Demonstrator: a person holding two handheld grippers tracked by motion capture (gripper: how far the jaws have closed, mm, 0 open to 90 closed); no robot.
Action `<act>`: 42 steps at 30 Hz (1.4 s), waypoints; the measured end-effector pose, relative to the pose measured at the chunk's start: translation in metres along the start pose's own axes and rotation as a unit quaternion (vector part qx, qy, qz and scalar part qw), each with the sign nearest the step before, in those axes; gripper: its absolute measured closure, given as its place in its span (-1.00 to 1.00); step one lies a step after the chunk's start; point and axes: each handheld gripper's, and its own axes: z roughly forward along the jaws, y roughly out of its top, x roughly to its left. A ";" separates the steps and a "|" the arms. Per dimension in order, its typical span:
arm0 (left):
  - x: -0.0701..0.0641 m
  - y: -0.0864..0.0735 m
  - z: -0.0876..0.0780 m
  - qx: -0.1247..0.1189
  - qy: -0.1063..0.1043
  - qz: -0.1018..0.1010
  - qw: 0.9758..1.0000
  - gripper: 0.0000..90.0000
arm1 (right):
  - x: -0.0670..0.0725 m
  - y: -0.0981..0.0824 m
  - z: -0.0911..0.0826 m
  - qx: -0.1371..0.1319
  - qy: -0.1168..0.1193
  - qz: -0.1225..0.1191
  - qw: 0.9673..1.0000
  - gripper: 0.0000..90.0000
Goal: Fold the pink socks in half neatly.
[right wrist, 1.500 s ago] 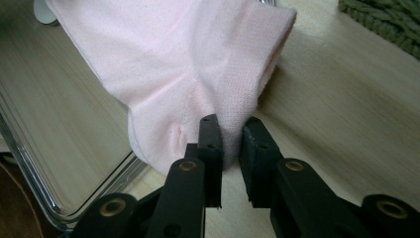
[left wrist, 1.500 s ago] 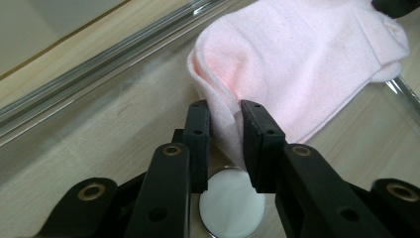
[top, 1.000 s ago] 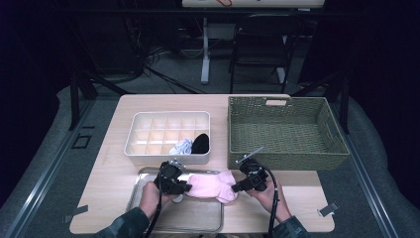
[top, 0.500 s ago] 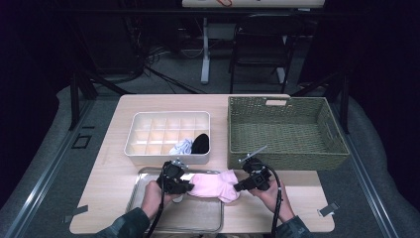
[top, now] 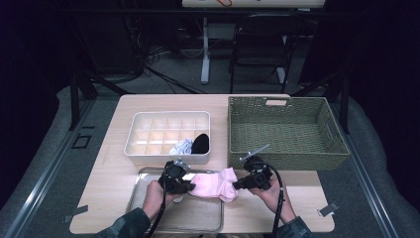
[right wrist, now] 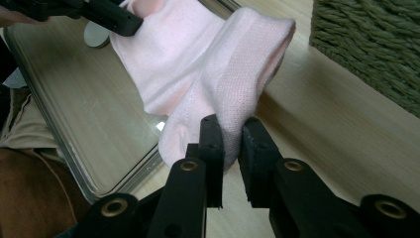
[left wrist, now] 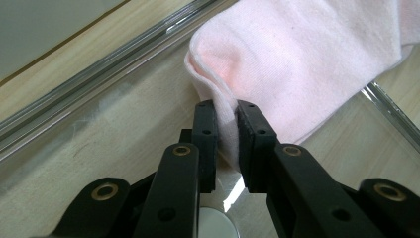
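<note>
High view: left gripper [top: 190, 187], right gripper [top: 238, 185] pinch pink sock [top: 214, 183]

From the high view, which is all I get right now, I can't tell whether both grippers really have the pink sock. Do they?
Observer: Yes. The left gripper is shut on a fold at one end of the sock.
Operator: And the right one?
Observer: The right gripper is shut on the sock's other end, which bulges out above its jaws.
Operator: Is the sock off the tray?
Observer: Partly. In the right gripper view its held end hangs past the tray edge, over the table.
Operator: Is the basket close?
Observer: The basket wall is just beyond that end, not touching it.
</note>
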 end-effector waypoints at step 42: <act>-0.013 0.006 0.010 -0.004 -0.039 -0.010 0.999 0.76 | 0.040 0.032 0.032 0.004 0.030 -0.043 0.999 0.82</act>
